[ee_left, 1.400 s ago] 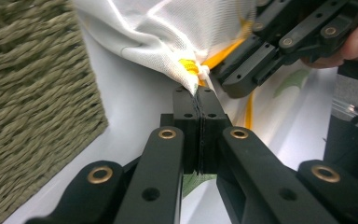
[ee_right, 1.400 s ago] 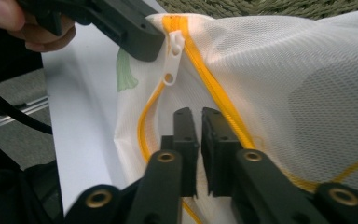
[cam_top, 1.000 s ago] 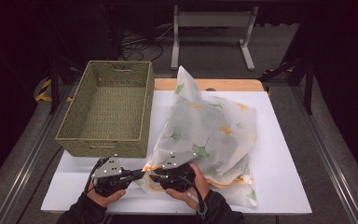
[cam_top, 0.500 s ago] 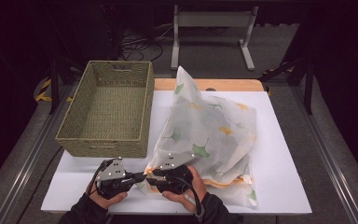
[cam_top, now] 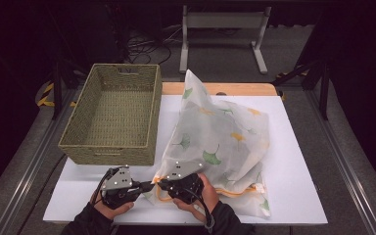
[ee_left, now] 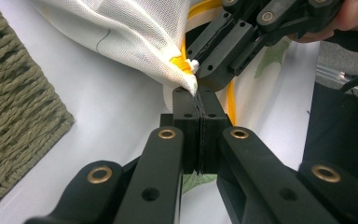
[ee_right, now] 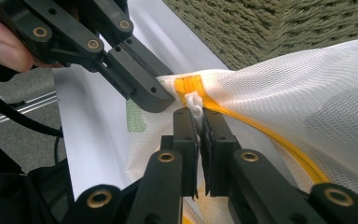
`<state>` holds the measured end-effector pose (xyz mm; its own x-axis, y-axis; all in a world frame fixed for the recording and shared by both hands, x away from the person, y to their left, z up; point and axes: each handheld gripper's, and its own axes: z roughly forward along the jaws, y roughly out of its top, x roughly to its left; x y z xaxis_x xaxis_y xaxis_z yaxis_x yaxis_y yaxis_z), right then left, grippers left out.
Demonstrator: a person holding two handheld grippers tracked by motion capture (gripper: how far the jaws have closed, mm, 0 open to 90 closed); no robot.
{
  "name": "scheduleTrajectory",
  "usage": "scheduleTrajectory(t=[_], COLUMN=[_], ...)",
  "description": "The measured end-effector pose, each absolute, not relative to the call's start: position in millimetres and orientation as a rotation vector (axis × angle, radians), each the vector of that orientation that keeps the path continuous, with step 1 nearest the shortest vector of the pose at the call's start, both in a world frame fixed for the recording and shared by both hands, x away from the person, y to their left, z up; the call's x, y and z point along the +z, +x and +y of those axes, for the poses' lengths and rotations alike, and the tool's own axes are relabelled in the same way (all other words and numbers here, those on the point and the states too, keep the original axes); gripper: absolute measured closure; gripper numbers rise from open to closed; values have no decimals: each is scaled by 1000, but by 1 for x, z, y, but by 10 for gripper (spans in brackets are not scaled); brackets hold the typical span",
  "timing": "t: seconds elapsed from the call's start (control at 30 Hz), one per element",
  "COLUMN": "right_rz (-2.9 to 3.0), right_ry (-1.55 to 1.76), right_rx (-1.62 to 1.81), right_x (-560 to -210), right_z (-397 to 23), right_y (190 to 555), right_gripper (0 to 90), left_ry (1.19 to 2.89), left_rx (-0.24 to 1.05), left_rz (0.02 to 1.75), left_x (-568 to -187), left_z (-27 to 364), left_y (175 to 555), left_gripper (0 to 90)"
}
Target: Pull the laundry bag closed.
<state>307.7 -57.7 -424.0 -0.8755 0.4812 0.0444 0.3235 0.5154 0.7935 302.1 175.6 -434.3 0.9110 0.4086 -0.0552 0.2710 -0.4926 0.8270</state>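
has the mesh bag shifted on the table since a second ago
No. The mesh laundry bag lies in the same spot beside the wicker basket, its near corner level with the basket's front wall. The right tool has just been closing on its zipper pull.

The bag point(cam_top: 220, 142) corner is hidden between the left gripper point(ee_left: 198, 100) jaws. The zip pull point(ee_right: 194, 103) base is hidden between the right gripper point(ee_right: 199, 122) jaws.

My two hand-held grippers are matte black: the left gripper point(cam_top: 149, 186) and right gripper point(cam_top: 160, 184) each carry brass-coloured pivot rivets along their linkages (grey three-cornered plates dotted white on top), thin black cables trailing, and I wear dark sleeves.
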Motion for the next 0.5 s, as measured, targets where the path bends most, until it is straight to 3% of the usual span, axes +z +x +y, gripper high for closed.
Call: scheduleTrajectory(t=[0.17,0.23,0.5], right_rz=[2573,2579,2578], right_ry=[671,665,636], right_rx=[1267,1270,1247], right_x=[-423,-423,-423], right_z=[-57,-57,-55], right_y=[307,307,307], right_gripper=[876,900,900], left_ry=[2092,2080,2076], left_rx=[200,205,167], left_rz=[504,545,519], left_x=[-435,-436,-436], left_z=[175,174,173], left_y=[303,305,309], left_gripper=[871,773,855])
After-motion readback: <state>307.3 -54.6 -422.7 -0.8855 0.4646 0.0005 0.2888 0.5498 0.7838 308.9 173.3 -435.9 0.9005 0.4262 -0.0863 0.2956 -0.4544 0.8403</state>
